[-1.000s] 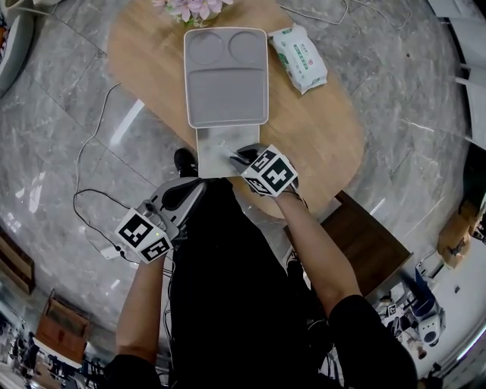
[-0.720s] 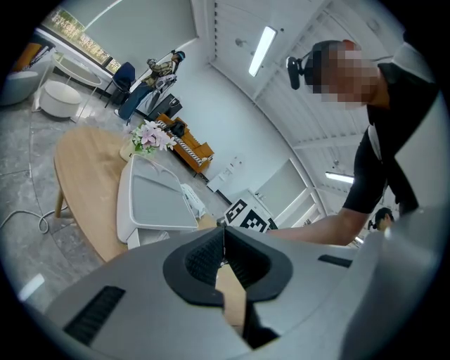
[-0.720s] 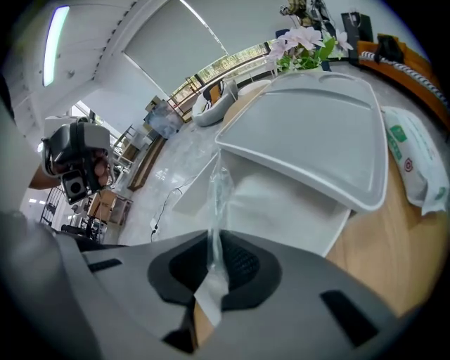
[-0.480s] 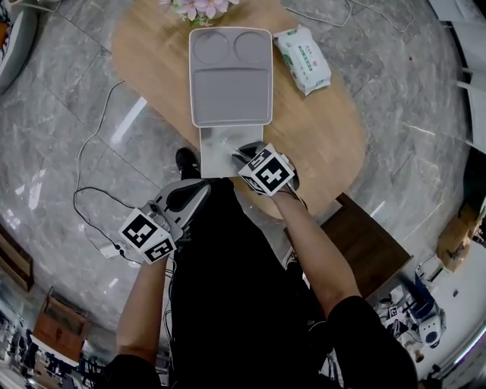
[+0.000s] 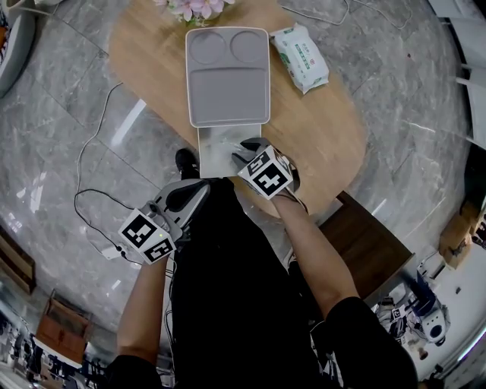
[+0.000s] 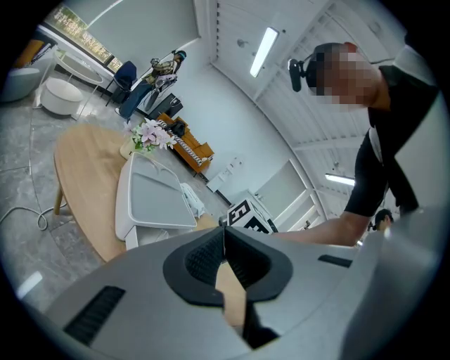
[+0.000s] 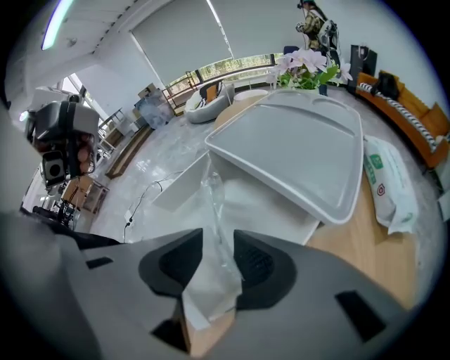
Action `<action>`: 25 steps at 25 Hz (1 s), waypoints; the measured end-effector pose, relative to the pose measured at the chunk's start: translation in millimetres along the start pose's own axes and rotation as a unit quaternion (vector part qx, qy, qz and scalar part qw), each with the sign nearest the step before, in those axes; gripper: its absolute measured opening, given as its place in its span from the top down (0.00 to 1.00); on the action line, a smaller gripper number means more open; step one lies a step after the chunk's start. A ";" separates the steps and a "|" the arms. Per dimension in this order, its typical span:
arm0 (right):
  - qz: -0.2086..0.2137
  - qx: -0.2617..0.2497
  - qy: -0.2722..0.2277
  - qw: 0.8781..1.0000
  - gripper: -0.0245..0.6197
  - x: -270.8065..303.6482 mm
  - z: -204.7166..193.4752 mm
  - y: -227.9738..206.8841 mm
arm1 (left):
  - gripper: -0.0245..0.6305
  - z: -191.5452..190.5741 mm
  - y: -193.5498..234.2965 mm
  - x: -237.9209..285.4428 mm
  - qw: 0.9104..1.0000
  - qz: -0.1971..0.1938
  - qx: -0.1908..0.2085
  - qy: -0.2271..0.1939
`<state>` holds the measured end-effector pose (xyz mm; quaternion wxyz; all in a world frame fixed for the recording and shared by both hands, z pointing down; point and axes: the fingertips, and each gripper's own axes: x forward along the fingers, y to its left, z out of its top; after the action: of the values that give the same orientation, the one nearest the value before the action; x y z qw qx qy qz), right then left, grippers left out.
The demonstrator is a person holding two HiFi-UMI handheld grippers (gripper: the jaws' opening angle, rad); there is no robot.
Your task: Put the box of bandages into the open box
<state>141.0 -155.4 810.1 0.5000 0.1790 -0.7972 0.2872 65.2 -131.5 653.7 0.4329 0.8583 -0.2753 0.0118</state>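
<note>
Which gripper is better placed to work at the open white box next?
Right. The right gripper hangs over the open white box, jaws just opened around clear plastic; the left gripper is shut, off the table.

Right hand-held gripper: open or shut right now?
Open: the right hand-held gripper has just been opening; its jaws stand apart, clear plastic film loose between them.

Oval wooden table (image 5: 319,129) in front of you, pack of wipes (image 5: 301,57) at its far right, pink flowers (image 5: 194,9) at its far edge, cable (image 5: 85,148) across the grey marble floor (image 5: 45,99) on your left, dark brown furniture (image 5: 372,243) near right.
</note>
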 end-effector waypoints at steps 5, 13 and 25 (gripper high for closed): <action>-0.017 -0.003 -0.009 1.000 0.73 -3.3 1.9 -6.2 | 0.94 -2.0 -0.6 0.8 1.000 -0.001 -0.001 0.001; -0.049 -0.009 -0.040 0.998 0.70 -15.1 12.8 -14.1 | 0.94 -2.6 -0.8 3.9 1.000 -0.005 -0.002 0.002; -0.079 -0.008 -0.093 0.992 0.70 -45.4 23.5 -14.8 | 0.94 5.6 -4.0 4.5 1.000 -0.009 0.005 0.002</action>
<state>153.0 -181.9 765.5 0.4458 0.2635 -0.8260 0.2224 69.7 -135.9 648.5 0.4294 0.8629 -0.2661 0.0112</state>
